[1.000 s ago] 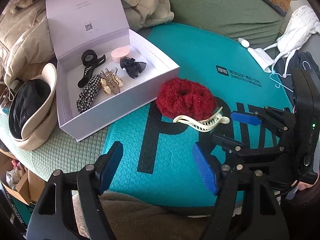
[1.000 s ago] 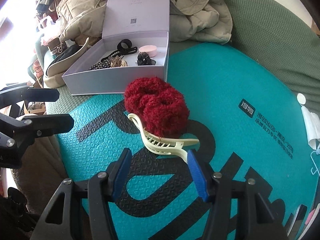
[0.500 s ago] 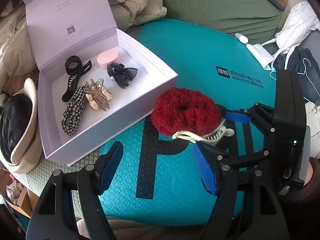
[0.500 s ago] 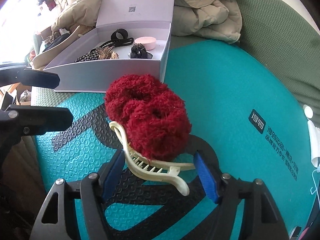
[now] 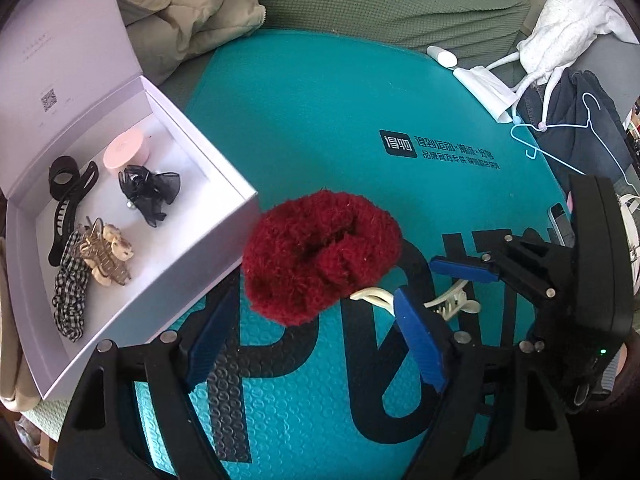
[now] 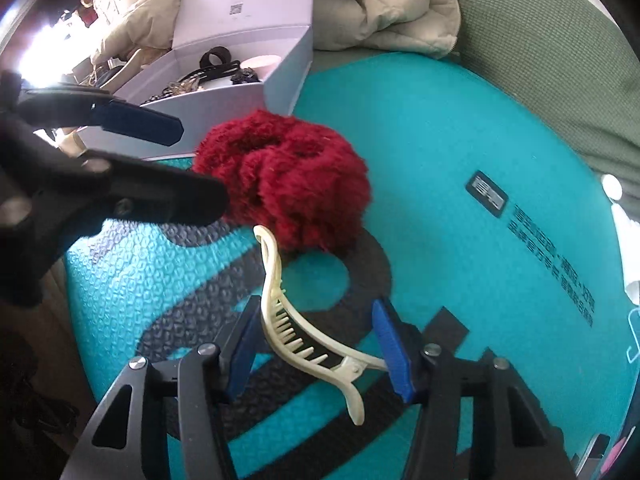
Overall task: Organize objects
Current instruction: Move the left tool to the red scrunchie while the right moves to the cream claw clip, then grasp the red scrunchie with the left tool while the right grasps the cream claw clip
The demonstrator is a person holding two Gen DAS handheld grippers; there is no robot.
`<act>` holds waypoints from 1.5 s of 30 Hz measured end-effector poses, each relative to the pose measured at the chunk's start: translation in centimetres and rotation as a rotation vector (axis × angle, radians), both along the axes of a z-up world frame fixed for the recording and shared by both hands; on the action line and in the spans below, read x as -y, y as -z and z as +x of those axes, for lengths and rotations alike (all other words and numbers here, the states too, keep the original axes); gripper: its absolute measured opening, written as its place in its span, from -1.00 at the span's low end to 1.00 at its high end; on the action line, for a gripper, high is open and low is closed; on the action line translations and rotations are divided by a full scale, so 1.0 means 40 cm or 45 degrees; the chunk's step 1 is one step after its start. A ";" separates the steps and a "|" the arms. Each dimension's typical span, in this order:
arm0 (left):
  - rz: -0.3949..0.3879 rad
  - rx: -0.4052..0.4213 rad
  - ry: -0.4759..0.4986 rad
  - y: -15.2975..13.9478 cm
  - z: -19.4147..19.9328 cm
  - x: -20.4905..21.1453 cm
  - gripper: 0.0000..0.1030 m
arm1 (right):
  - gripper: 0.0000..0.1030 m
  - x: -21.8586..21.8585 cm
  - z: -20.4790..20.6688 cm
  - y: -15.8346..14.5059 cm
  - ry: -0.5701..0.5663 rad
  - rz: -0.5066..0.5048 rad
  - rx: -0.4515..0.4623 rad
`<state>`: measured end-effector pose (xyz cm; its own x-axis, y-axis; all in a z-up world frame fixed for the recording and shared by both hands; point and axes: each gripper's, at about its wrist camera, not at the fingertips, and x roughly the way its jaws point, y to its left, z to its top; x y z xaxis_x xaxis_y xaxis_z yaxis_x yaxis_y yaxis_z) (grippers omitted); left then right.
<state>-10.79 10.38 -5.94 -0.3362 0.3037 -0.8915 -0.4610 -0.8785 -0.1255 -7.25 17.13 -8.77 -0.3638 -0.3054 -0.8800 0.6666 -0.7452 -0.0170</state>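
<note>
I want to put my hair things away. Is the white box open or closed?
Open. The white box has its lid flipped up behind it, and the hair clips inside are visible.

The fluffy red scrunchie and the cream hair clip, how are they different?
The red scrunchie is fuzzy, round and soft-looking; the cream hair clip is smooth, thin and curved, with teeth. The scrunchie lies free on the teal mat, next to the white box, while the clip sits between the open fingers of the right hand-held gripper. Both rest on the mat, outside the box.
</note>
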 end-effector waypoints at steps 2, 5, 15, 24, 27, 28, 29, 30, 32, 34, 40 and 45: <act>-0.021 0.010 -0.003 0.015 -0.023 -0.020 0.56 | 0.09 -0.019 -0.001 -0.001 0.021 -0.001 0.004; -0.013 0.032 -0.004 0.044 -0.053 -0.041 0.56 | 0.09 -0.041 0.001 -0.001 0.046 0.014 0.003; 0.010 0.064 0.001 0.112 -0.058 -0.055 0.14 | -0.09 -0.085 -0.011 -0.001 0.140 0.024 -0.002; -0.045 0.023 0.088 0.114 0.007 -0.077 -0.36 | -0.14 -0.125 -0.003 -0.008 0.207 0.043 0.004; -0.038 0.044 0.098 0.108 0.042 -0.067 -0.36 | -0.20 -0.142 0.002 -0.009 0.236 0.038 0.006; -0.033 0.053 0.100 0.107 0.052 -0.065 -0.36 | -0.23 -0.146 0.004 -0.009 0.245 0.035 0.006; -0.023 0.063 0.104 0.106 0.065 -0.062 -0.36 | -0.23 -0.151 0.006 -0.008 0.254 0.033 0.008; -0.015 0.070 0.106 0.106 0.080 -0.060 -0.36 | -0.24 -0.156 0.009 -0.007 0.264 0.034 0.007; -0.013 0.079 0.099 0.105 0.107 -0.055 -0.36 | -0.28 -0.162 0.017 -0.008 0.274 0.031 0.005; -0.002 0.096 0.091 0.103 0.132 -0.049 -0.36 | -0.29 -0.170 0.025 -0.009 0.286 0.022 0.007; 0.037 0.145 0.098 0.101 0.188 -0.032 -0.35 | -0.30 -0.193 0.051 -0.017 0.293 -0.008 0.001; -0.049 0.065 0.113 0.096 0.216 -0.042 -0.09 | -0.14 -0.195 0.072 -0.020 0.276 -0.019 -0.045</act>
